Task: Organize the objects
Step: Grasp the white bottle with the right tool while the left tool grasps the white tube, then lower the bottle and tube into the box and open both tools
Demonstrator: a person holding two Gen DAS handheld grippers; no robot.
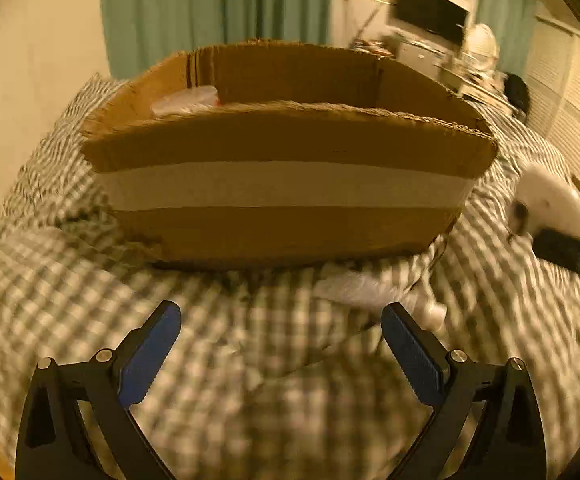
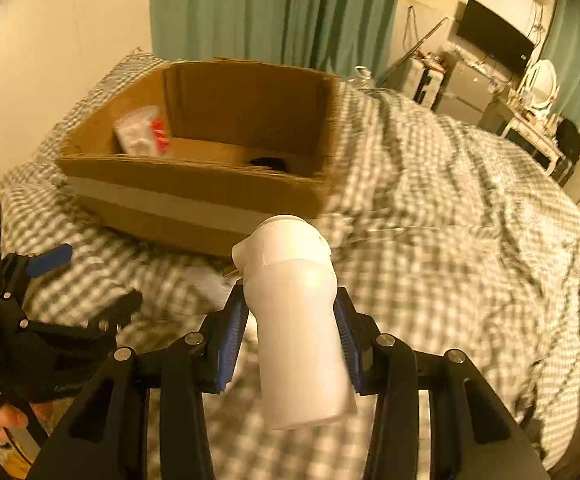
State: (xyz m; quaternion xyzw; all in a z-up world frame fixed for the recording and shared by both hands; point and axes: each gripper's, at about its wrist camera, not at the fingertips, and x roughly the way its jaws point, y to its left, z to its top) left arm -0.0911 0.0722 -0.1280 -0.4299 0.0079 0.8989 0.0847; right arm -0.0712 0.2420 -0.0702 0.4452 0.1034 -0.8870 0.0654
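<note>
An open cardboard box (image 1: 286,184) with a pale tape band sits on a checked bedspread; in the right wrist view the box (image 2: 194,196) holds a clear packet with red print (image 2: 142,136) and a small dark item (image 2: 268,163). My left gripper (image 1: 281,316) is open and empty, low over the bedspread in front of the box. My right gripper (image 2: 291,300) is shut on a white plastic bottle (image 2: 298,316), cap pointing forward, held above the bed just short of the box's near right corner. The bottle also shows at the right edge of the left wrist view (image 1: 550,204).
The checked bedspread (image 2: 450,240) covers the bed, with a white wad (image 1: 354,288) lying on it just before the box. Green curtains (image 2: 274,8) hang behind. A dresser with TV (image 2: 494,36) stands at the far right. My left gripper shows at the left of the right wrist view (image 2: 50,280).
</note>
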